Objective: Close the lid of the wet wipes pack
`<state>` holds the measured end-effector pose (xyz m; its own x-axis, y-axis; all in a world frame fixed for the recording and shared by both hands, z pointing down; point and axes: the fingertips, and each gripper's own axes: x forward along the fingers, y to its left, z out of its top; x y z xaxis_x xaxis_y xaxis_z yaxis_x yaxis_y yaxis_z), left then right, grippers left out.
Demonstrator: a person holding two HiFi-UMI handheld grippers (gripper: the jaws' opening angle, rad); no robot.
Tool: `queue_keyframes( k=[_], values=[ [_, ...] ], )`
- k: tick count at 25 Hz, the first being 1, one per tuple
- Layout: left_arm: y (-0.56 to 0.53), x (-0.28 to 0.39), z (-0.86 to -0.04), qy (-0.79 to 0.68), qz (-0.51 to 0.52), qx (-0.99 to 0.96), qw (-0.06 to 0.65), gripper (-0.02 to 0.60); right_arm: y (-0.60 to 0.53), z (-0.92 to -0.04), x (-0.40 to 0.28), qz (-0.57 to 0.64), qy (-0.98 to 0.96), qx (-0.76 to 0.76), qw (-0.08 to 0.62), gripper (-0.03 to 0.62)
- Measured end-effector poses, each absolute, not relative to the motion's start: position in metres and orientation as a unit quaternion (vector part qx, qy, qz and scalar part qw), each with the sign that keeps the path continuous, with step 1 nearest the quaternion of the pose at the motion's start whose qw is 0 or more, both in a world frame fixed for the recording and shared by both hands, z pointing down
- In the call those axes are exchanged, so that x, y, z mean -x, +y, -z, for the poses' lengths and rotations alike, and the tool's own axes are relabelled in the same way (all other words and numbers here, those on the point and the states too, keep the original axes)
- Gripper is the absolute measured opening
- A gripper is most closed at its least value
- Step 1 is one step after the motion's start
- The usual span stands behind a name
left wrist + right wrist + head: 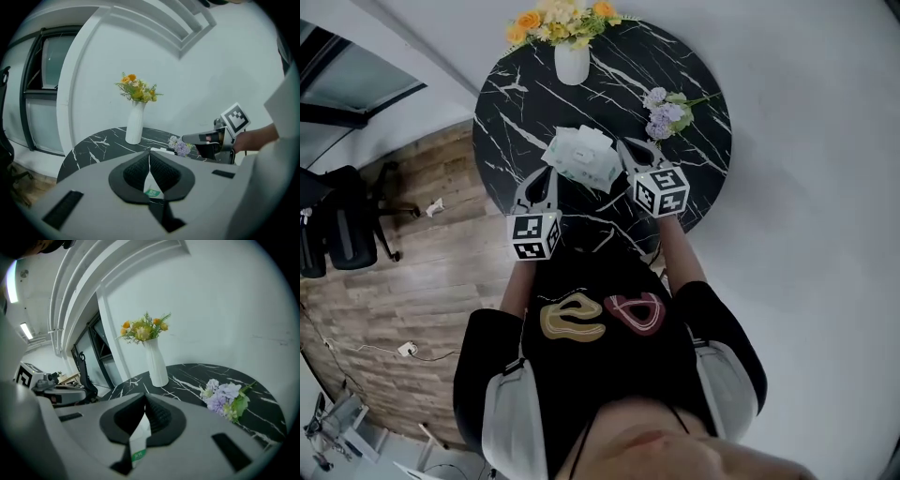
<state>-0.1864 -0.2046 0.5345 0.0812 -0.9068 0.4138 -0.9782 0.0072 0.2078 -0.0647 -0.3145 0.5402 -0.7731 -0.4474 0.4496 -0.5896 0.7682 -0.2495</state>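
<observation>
The wet wipes pack (581, 157) sits near the middle of the round black desk (516, 103), a little toward the person's edge, with one end in each tool. The left hand-held gripper (546, 176) is clamped on the pack's left end. Its own view shows the jaws pressed onto a thin white strip of wrapper with a green mark (152, 190). The right hand-held gripper (628, 148) is likewise closed on the opposite end, with the same white edge pinched between its pads (136, 444).

The pack's long axis therefore runs roughly from one hand-held gripper to the other, with its top face up. Something white stands raised on that face, probably the open lid or a wipe, but I cannot tell which.

Both sides are equally near, so one will likely have to let go and press down from above while the other steadies the pack.
</observation>
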Motion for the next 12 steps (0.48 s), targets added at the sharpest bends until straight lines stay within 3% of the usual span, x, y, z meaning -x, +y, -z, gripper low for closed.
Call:
queue_keyframes(
  k=[12],
  values=[
    [-0.237, 0.205, -0.573, -0.637, -0.109, -0.704, 0.295, 0.017, -0.355, -0.594, 0.081, -0.244, -0.885, -0.3, 0.261, 0.012]
  ],
)
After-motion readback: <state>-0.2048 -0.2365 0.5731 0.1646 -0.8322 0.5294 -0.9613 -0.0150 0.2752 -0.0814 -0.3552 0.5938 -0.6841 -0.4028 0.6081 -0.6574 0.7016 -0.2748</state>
